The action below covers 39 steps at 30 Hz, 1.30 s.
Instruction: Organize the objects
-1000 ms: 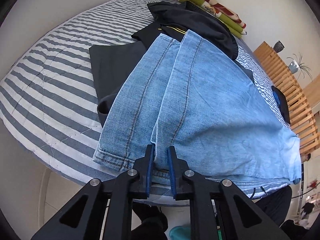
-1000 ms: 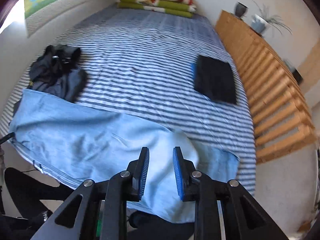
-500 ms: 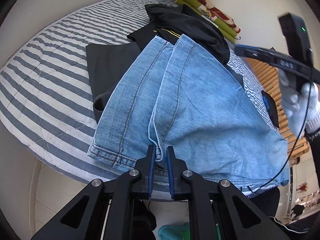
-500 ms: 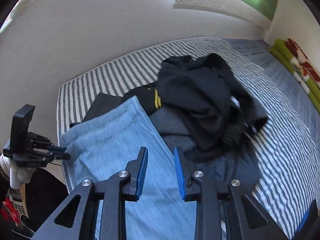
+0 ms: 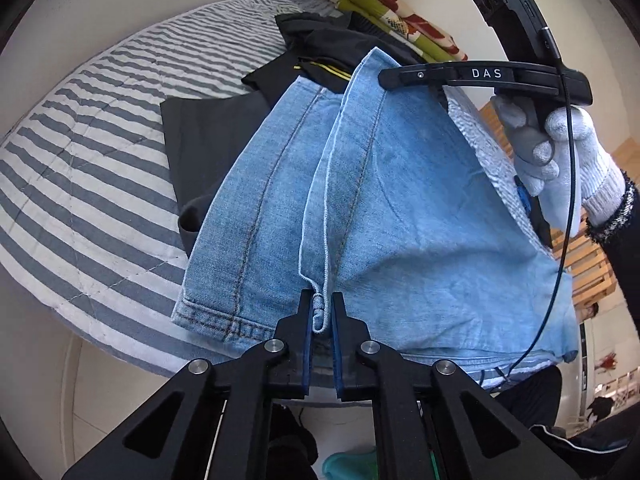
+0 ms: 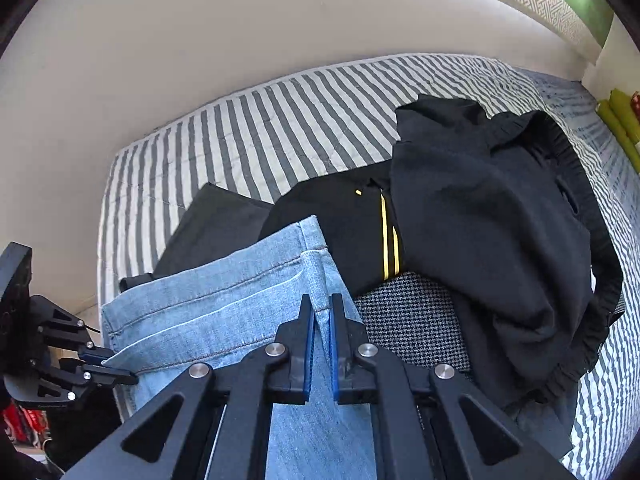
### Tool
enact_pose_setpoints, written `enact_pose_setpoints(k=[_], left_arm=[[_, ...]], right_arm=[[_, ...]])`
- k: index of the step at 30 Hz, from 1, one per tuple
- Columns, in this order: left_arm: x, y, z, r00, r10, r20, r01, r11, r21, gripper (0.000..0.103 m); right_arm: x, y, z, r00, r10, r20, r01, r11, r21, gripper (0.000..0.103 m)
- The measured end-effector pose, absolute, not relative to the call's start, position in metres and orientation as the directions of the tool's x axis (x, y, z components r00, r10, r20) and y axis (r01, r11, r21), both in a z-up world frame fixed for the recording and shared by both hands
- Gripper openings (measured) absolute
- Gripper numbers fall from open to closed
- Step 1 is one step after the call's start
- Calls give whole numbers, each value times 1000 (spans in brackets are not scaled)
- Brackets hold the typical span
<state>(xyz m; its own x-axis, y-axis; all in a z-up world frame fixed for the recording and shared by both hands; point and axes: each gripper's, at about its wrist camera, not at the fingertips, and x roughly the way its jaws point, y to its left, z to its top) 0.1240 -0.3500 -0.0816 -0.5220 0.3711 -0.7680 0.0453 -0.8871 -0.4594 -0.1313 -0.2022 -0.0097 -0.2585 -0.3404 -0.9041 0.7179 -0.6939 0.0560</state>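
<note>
Striped bed [image 5: 100, 152] underneath, both the left gripper [image 5: 321, 312] and the right gripper [image 6: 319, 320] pinch the jeans [image 5: 380, 208] hem corners, so the person should lift evenly, keeping the edge taut.

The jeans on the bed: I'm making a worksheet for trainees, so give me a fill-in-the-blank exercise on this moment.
1. Both grippers are shut on the light blue ____, the left gripper at the hem corner near the bed's edge.
2. The right gripper pinches the far hem, beside a black garment with two ____ stripes.
3. The bed cover has grey and white ____.
4. The hand holding the right gripper wears a white ____.

Missing words: jeans; yellow; stripes; glove
</note>
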Motion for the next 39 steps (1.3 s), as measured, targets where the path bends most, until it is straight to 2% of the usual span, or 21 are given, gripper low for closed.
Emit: enact_pose_setpoints(k=[6,11,16,18,20,22,23,27,32,35,39], left_arm=[[139,-385,-51,-578,363,-731,76,-868,-491,7],[130,-412,-77,-511,391,-766,135,-844,-520,7],[116,-409,-94,-467,343,-815,157,-875,-458,14],[118,-405,-87,-471,297,-831,141,-904,-403,25],[121,-403,-76,-483,237,-843,131,-932,-338,28],[126,-405,-64,-497,207,-842,132,-942,-310,28],[129,-407,-59,-505,192,-841,143,-943,-301,28],[133,-401,-37,-534,180,-826,131,-948,-291,26],[111,-337,-28,-521,289,-803,-33,-947,-320,26],[97,-290,-45,-443,364,-819,-126,-930,-345,26],[86,-247,-73,-345,322,-881,-149,-946,-287,26]], right_arm=[[-145,-205,22,-188,-492,-850,714,-663,225,6],[-172,-238,-15,-101,-521,-848,683,-656,322,6],[-184,-249,-62,-93,-442,-892,664,-695,275,6],[-188,-247,-65,-107,-426,-898,648,-715,261,6],[-191,-242,-60,-126,-409,-904,630,-737,246,10],[-187,-237,-43,-246,-351,-903,627,-768,128,28],[-186,-231,-33,-289,-350,-891,620,-777,104,31],[-174,-189,7,-339,-421,-841,571,-803,171,31],[-106,-97,52,-378,-518,-767,513,-807,292,31],[-48,-32,75,-458,-448,-768,457,-860,229,31],[35,83,107,-570,-342,-747,281,-936,213,31]])
